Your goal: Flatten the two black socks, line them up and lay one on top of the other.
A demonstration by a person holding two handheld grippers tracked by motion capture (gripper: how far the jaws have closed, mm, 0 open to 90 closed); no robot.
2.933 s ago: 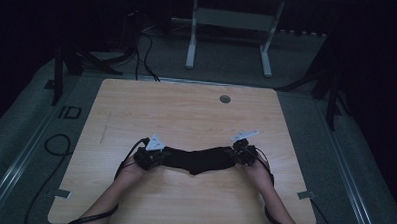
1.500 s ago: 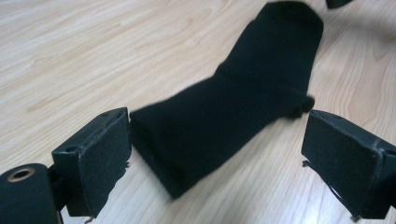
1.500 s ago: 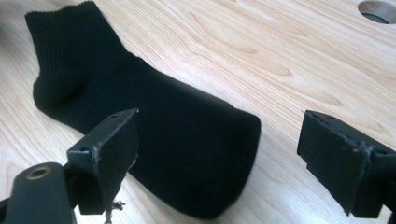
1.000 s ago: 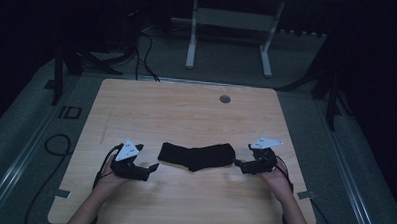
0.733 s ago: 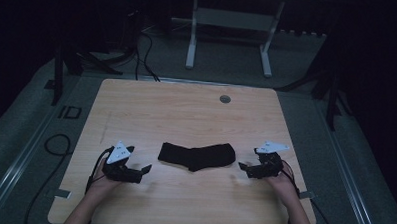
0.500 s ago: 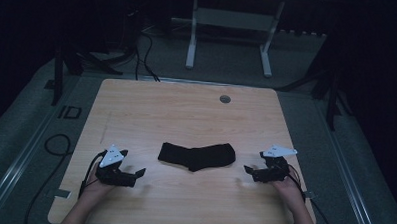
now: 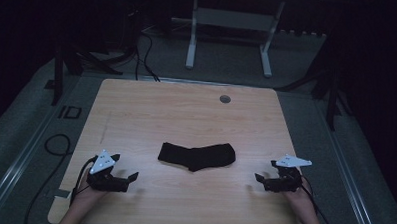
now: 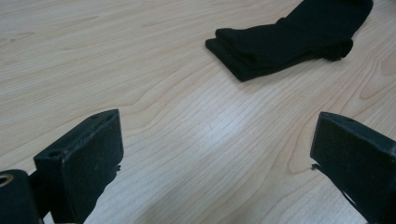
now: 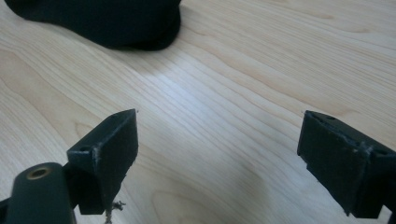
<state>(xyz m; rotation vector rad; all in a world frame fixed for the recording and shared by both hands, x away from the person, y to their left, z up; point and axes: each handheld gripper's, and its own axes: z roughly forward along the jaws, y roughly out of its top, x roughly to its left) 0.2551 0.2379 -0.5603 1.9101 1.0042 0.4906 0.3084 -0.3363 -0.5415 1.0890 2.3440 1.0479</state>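
Now black folded sock lies flat mid-table, slightly near of centre. Left hand-held gripper near left corner, jaws spread wide, empty. Right hand-held gripper near right, jaws likewise apart, empty. Both well apart from sock. Judgement: fold looks finished; keep grippers low, clear, avoid snagging cloth.

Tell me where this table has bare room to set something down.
The far half of the light wooden table is bare, from the folded black sock to the small round grommet. Bare gaps also separate the sock from the left claw and right claw. Nowhere is crowded.
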